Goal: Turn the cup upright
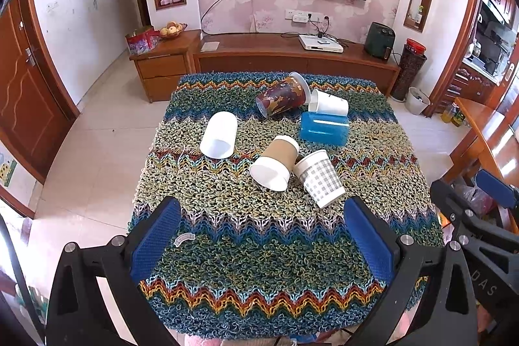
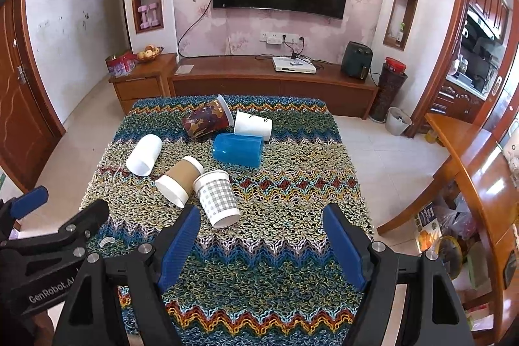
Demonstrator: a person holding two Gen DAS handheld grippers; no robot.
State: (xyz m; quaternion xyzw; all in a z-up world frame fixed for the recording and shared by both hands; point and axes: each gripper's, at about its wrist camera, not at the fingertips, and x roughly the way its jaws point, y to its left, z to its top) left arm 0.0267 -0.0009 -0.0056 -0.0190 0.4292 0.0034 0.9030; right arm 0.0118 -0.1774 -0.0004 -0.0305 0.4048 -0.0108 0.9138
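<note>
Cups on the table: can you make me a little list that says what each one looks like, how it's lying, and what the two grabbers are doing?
surface: knitted cloth over the table
plain white cup: on its side, apart from the others
brown cup: on its side, against the checked cup
checked cup: on its side, nearest the grippers
blue cup: on its side
red cup: on its side, at the far end
small white cup: on its side, behind the blue cup
cups upright: none
left gripper: open, holding nothing
right gripper: open, holding nothing

A table under a shaggy zigzag-patterned woven cloth (image 1: pixel 227 248) carries six toppled cups: plain white plastic (image 1: pixel 219 134), brown-sleeved paper (image 1: pixel 275 162), grey-checked paper (image 1: pixel 321 179), translucent blue plastic (image 1: pixel 324 128), small white paper (image 1: pixel 329 102), dark red patterned (image 1: pixel 282 98).
</note>
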